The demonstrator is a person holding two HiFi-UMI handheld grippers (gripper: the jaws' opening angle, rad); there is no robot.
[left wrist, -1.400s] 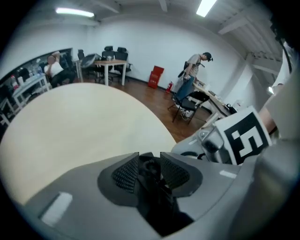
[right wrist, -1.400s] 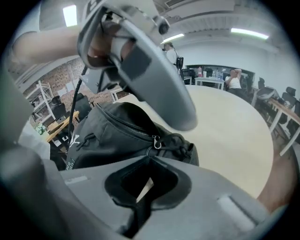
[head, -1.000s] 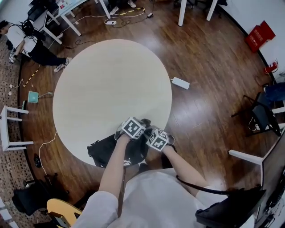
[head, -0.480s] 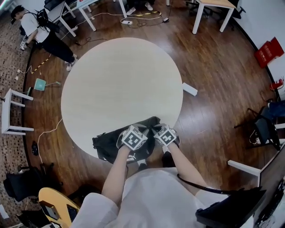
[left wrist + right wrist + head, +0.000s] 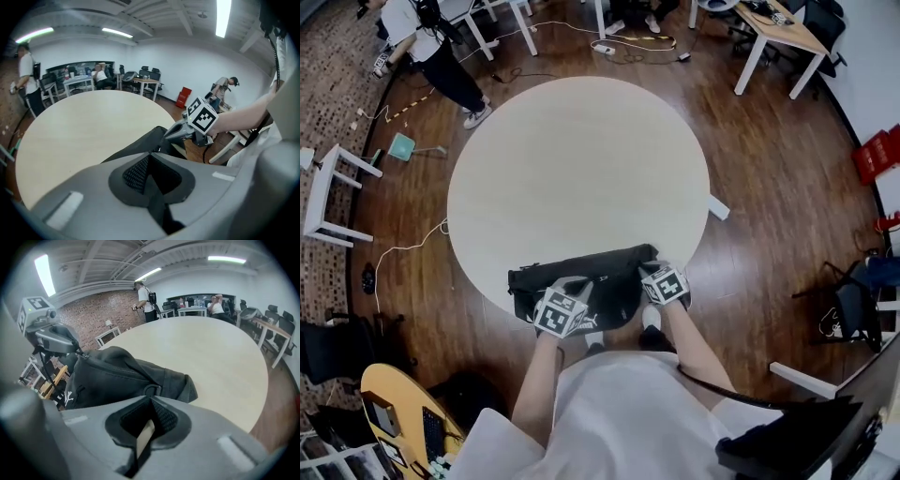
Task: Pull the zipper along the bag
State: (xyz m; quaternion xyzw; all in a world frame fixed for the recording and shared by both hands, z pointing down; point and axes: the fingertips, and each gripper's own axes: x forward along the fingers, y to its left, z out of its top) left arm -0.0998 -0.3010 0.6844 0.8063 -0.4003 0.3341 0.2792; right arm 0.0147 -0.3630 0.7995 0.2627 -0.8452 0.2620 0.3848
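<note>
A black bag [image 5: 600, 274] lies stretched along the near edge of the round table [image 5: 581, 159]. My left gripper [image 5: 573, 286] is over the bag's left part, jaws shut on the zipper pull. The right gripper view shows that left gripper [image 5: 79, 354] tip at the left end of the zipper [image 5: 112, 367]. My right gripper [image 5: 650, 268] is at the bag's right end, shut on the fabric there by a metal ring [image 5: 152, 390]. In the left gripper view the right gripper [image 5: 165, 137] meets the bag [image 5: 136, 150] corner.
The table beyond the bag is bare. A yellow chair [image 5: 394, 412] stands at my left, a white stool [image 5: 328, 197] farther left, a white box [image 5: 718, 208] on the floor by the table's right. A person [image 5: 441, 47] stands at the far left.
My left gripper has moved left along the bag, away from the right gripper. The two were side by side before. The bag now lies longer and flatter along the table edge.
</note>
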